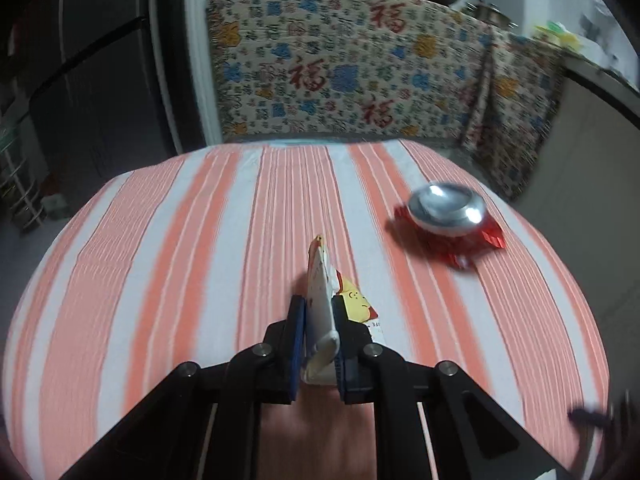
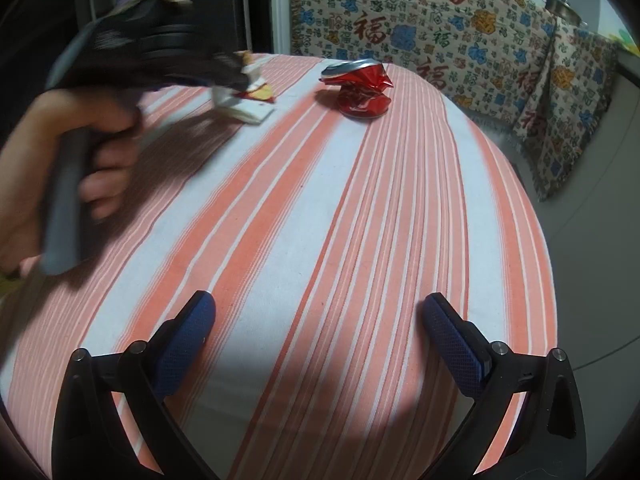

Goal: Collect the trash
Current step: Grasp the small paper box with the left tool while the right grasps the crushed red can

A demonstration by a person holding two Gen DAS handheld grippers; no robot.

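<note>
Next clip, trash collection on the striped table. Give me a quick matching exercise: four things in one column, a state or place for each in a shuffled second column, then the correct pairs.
Things:
1. left gripper
2. right gripper
3. crushed red can
4. flattened carton

States:
A. lying on the striped tablecloth, untouched
B. jaws wide apart, nothing between them
C. pinched between two blue pads
D. shut on a piece of trash

Pairs: 1-D, 2-B, 3-A, 4-C

Both wrist views angled down, sharing striped table
</note>
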